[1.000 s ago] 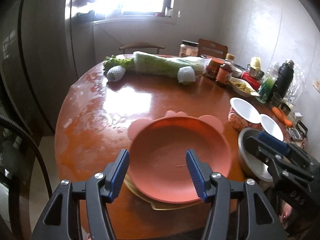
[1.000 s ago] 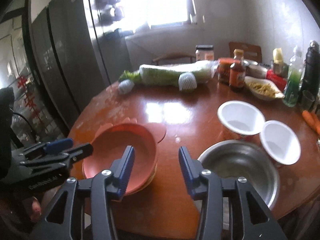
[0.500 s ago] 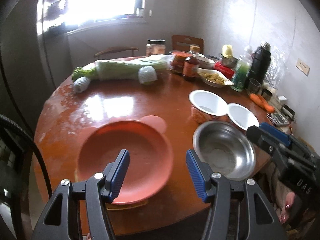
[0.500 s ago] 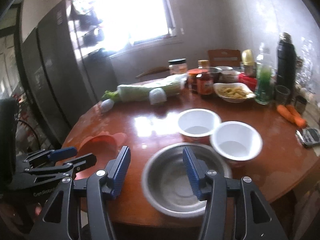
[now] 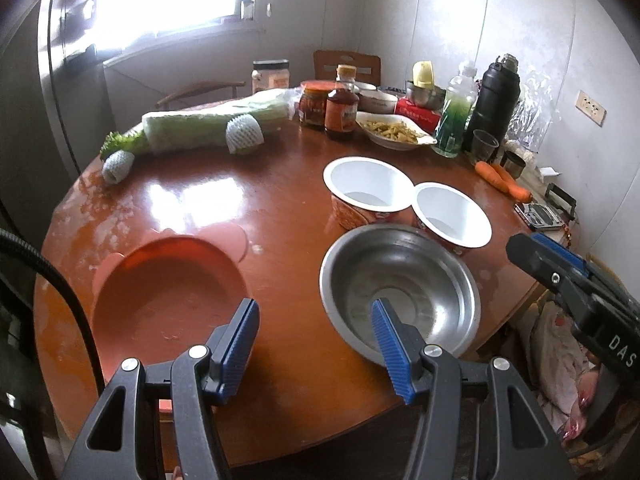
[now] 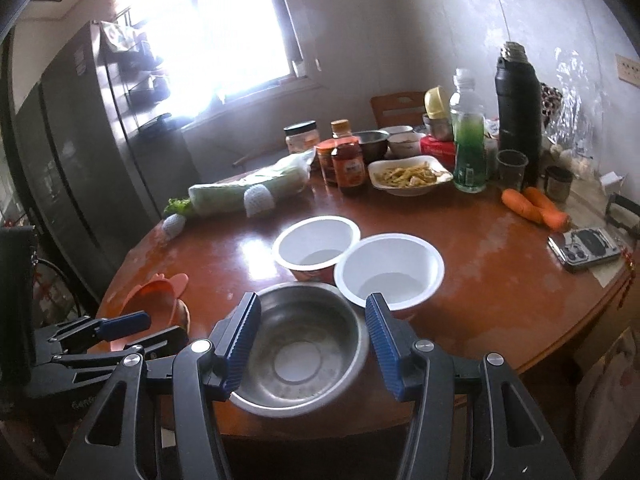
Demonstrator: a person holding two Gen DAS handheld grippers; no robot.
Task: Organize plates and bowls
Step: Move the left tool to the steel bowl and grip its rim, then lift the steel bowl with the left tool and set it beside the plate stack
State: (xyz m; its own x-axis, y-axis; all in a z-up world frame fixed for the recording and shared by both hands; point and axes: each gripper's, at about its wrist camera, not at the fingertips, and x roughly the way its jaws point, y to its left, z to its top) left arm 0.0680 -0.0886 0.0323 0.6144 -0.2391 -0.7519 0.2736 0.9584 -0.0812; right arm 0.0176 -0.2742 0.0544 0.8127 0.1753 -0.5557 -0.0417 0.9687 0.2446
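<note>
A steel bowl [image 5: 400, 292] [image 6: 300, 344] sits at the round table's near edge. Two white paper bowls [image 5: 366, 190] [image 5: 450, 216] stand side by side behind it; the right wrist view shows them too [image 6: 316, 242] [image 6: 390, 268]. A pink plate with ears [image 5: 168, 292] [image 6: 158, 296] lies at the left on another plate. My left gripper [image 5: 314, 334] is open and empty, above the gap between pink plate and steel bowl. My right gripper [image 6: 312, 330] is open and empty, hovering over the steel bowl.
At the back of the brown table [image 5: 280, 184] lie a wrapped cabbage [image 5: 208, 128], jars and a sauce bottle [image 5: 340, 108], a dish of food [image 5: 394, 132], a green bottle [image 5: 454, 120], a black flask [image 5: 494, 104], carrots [image 5: 504, 180] and a phone [image 6: 586, 248]. A dark fridge [image 6: 80, 152] stands at the left.
Both grippers swung to the right, away from the pink plate and toward the steel bowl. Both stayed open and empty. Nothing on the table moved.
</note>
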